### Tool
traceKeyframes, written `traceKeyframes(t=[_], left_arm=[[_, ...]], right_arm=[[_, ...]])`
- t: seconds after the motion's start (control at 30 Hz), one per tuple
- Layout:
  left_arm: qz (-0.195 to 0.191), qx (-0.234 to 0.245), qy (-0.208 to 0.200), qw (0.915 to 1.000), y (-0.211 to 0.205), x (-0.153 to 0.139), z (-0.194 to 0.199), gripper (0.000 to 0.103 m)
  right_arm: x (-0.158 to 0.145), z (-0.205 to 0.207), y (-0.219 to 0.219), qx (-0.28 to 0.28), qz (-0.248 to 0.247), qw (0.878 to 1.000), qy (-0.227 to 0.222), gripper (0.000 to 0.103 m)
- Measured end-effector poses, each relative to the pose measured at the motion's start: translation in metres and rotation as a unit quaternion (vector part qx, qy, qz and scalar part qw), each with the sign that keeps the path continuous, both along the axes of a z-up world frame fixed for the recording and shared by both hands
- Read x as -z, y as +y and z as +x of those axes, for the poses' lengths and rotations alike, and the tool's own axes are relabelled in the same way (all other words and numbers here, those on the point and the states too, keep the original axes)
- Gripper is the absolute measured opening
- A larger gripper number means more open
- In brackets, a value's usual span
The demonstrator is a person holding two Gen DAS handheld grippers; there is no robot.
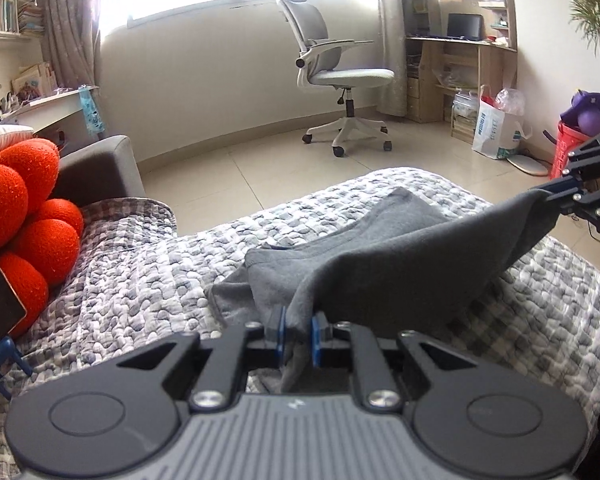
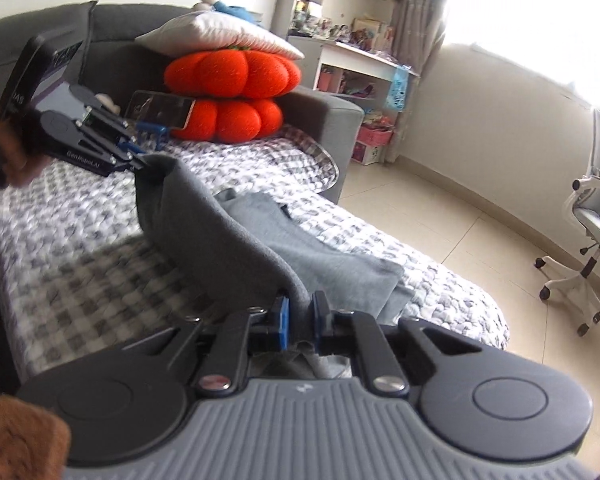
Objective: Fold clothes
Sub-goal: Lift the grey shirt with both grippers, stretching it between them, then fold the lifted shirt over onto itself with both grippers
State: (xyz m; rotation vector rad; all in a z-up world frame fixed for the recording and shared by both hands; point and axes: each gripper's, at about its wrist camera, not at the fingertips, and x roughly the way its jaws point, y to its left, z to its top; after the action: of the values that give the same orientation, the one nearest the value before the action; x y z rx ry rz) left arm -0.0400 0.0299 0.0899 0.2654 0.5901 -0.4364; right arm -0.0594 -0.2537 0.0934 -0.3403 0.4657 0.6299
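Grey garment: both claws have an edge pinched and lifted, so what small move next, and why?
Probably carry both claws forward together, laying the raised edge over the grey garment on the bed. Left claw and right claw hold it taut, half lifted.

Garment (image 1: 400, 264) is seen in plain dark grey, with a lighter grey on its spread-out part. Bed cover (image 1: 140, 264) is patterned in grey and white pebble-like checks. Cushions (image 2: 232, 92) are coloured bright orange-red; the pillow (image 2: 220, 36) on top is white with faint stripes. Sofa (image 2: 324, 116) is upholstered in dark grey. Fingers (image 1: 281, 330) are tipped in blue on a black left gripper (image 1: 298, 332); the same black and blue is seen on the right gripper (image 2: 300, 318). Chair (image 1: 332, 60) is coloured light grey and white. Floor (image 1: 260, 160) is tiled beige. Small stool (image 1: 4, 356) is blue. Curtain (image 1: 72, 20) is coloured pale mauve-grey.
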Motion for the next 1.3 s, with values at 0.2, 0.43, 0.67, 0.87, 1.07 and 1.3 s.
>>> traceKeyframes(t=[0.2, 0.43, 0.67, 0.87, 1.07, 1.3], left_arm=[[-0.048, -0.018, 0.032, 0.9982, 0.006, -0.002, 0.033, 0.010], [-0.110, -0.049, 0.066, 0.9905, 0.013, 0.000, 0.070, 0.010], [-0.174, -0.085, 0.112, 0.9747, 0.023, 0.015, 0.105, 0.009], [-0.181, -0.125, 0.139, 0.9655, 0.017, 0.032, 0.127, 0.008], [-0.196, -0.132, 0.126, 0.9634, 0.018, 0.033, 0.132, 0.007], [-0.194, -0.150, 0.108, 0.9633, 0.014, 0.037, 0.143, 0.007]], right_arm=[[-0.008, 0.032, -0.006, 0.016, 0.037, 0.999, 0.017, 0.010], [-0.007, 0.070, -0.010, 0.043, 0.092, 0.994, 0.043, 0.010], [0.001, 0.099, -0.011, 0.086, 0.128, 0.985, 0.077, 0.010], [0.010, 0.121, -0.008, 0.125, 0.140, 0.976, 0.109, 0.010], [0.013, 0.130, -0.014, 0.145, 0.152, 0.971, 0.113, 0.010], [0.019, 0.140, -0.007, 0.175, 0.142, 0.969, 0.099, 0.010]])
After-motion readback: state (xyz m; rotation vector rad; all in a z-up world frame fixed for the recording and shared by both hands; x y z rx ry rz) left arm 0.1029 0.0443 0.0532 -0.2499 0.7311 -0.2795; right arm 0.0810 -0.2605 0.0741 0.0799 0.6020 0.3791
